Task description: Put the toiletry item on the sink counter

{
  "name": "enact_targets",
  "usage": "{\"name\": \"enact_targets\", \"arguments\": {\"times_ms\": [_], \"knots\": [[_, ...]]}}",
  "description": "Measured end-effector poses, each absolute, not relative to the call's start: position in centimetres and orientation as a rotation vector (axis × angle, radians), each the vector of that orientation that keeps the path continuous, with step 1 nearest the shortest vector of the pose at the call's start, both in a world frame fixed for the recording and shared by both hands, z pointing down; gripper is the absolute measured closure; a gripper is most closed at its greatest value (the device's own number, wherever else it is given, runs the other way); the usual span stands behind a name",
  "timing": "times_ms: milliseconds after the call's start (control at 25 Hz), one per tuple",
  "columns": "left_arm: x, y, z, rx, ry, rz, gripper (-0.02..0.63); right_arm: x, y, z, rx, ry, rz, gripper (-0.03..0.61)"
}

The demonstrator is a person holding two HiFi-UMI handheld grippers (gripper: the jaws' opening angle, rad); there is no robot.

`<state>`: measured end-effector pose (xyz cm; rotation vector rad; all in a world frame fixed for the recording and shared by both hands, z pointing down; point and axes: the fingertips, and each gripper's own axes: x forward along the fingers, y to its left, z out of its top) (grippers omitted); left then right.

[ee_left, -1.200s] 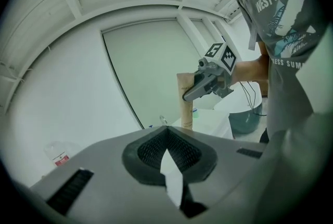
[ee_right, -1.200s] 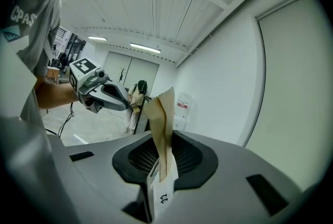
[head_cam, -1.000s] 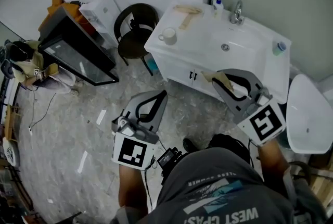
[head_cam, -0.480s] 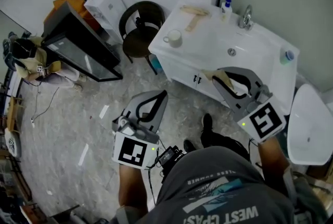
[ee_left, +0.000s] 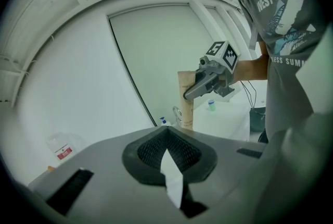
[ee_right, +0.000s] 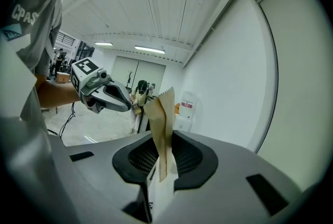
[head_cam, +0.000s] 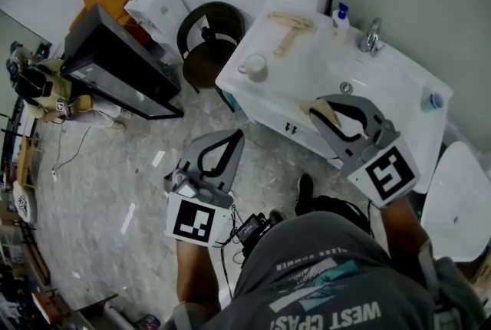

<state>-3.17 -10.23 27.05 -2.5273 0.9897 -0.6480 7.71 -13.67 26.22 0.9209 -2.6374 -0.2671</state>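
The toiletry item is a flat tan paper packet [head_cam: 311, 107], and my right gripper [head_cam: 326, 115] is shut on it. Packet and gripper hang over the front edge of the white sink counter [head_cam: 265, 94]. In the right gripper view the packet [ee_right: 162, 113] stands upright between the jaws of the right gripper [ee_right: 161, 165]. My left gripper [head_cam: 236, 138] hovers over the floor in front of the cabinet, fingertips together, nothing seen in it. The left gripper view shows the left gripper [ee_left: 169, 165], with the packet [ee_left: 186, 108] held out ahead.
On the counter are a white cup [head_cam: 254, 67], a wooden brush [head_cam: 288, 31], a soap bottle [head_cam: 340, 15], a faucet [head_cam: 374, 35] and a blue-capped bottle [head_cam: 434, 100]. A dark round chair [head_cam: 209, 37] and a black glass-topped unit [head_cam: 123, 71] stand left. A white toilet [head_cam: 460, 202] is at right.
Both grippers have come closer to the sink counter. The right gripper, still holding the packet, has gone from before the cabinet front to over the counter's front edge.
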Motion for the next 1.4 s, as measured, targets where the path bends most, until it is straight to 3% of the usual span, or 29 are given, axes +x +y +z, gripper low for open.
{"name": "enact_targets", "arguments": {"times_ms": [560,1400], "knots": [[-0.3,-17.0,26.7,-2.483,1.074,-0.729,0.612,9.6,-21.1,26.4,0.802,-2.707,-0.272,0.495],[-2.9,-24.7,27.5,-2.531,1.023,-0.667,0.612,6.3,-27.0,27.2,0.826,-2.672,-0.241,0.495]]}}
